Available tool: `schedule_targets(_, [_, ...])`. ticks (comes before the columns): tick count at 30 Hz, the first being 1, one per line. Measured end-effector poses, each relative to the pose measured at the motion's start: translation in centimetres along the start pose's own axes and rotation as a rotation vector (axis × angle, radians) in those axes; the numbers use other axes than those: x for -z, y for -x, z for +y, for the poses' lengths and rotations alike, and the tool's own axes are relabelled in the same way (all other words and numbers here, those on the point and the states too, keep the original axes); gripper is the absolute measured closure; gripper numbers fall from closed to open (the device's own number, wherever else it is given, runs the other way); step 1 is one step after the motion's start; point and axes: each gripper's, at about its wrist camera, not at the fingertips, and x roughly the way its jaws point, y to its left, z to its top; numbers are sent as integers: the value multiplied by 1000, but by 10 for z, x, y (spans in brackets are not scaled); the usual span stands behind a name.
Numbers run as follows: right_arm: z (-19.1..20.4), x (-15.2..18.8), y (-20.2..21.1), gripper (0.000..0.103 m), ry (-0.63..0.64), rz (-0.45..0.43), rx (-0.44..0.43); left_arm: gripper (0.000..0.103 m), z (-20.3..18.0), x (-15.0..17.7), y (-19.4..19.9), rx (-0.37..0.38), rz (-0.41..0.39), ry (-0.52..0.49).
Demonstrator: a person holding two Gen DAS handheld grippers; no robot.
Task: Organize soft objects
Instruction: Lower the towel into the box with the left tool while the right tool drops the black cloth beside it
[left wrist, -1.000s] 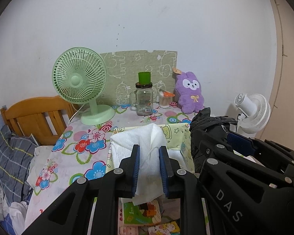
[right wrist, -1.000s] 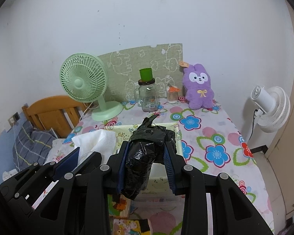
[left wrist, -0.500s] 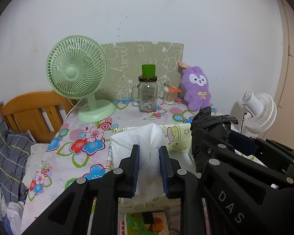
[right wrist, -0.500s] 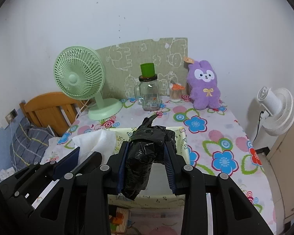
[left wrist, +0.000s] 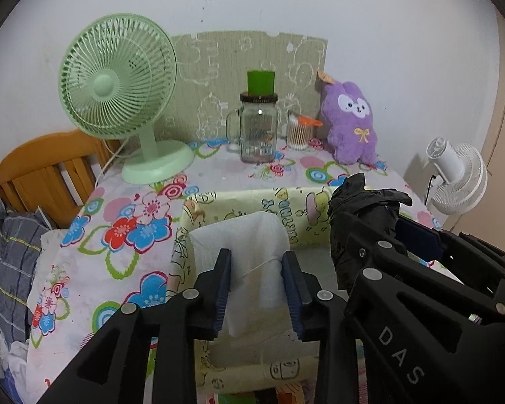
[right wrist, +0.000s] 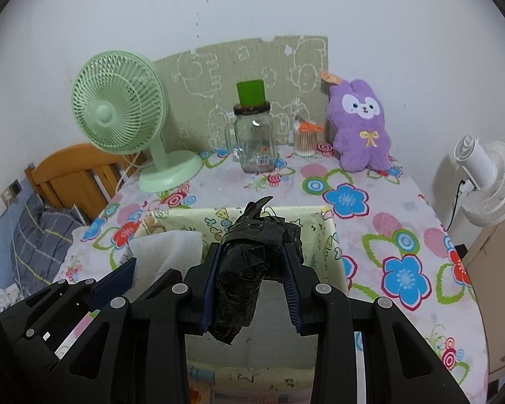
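Note:
My left gripper is shut on a folded white cloth and holds it over the left side of a pale yellow fabric bin. My right gripper is shut on a crumpled black plastic bag and holds it over the same bin. The bag also shows in the left wrist view, and the cloth shows in the right wrist view. A purple plush rabbit sits at the back right of the table.
A green desk fan stands at the back left. A glass jar with a green cup on top and a cotton swab pot stand by the wall. A white fan is off the table's right edge. A wooden headboard is at left.
Both grippers have moved forward and lower over the bin, each still holding its load. The jaws of both look slightly wider than before.

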Motion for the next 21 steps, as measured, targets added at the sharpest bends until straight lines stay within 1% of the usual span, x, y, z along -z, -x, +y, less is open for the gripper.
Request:
schedule_targets(2, [0, 1, -6, 65, 0, 9, 3, 66, 1, 1, -5, -3, 12, 1])
schedule_targets(5, [-1, 2, -14, 65, -1, 21, 2, 57, 1, 1, -13, -8, 29, 0])
schedule_targets(6, [-2, 3, -16, 65, -2, 22, -3, 47, 1, 1, -15, -7, 37, 1])
schedule_targets(8, [-2, 3, -19, 63, -6, 23, -16, 36, 3, 1, -19, -7, 54, 6])
schedule_targets(12, [-3, 4, -26, 59, -4, 33, -17, 34, 1, 3, -22, -18, 47, -17])
schedule_targets(14, [-4, 5, -28, 51, -5, 40, -9, 32, -1, 3, -24, -15, 44, -36])
schedule_targets(18, [-2, 5, -30, 40, 7, 39, 5, 27, 0, 3, -26, 3, 37, -55])
schedule_targets(20, [-1, 5, -30, 30, 16, 34, 24, 23, 1, 2, -28, 17, 39, -67])
schedule_targets(21, [-1, 5, -29, 28, 18, 28, 31, 20, 1, 1, -29, 23, 41, -72])
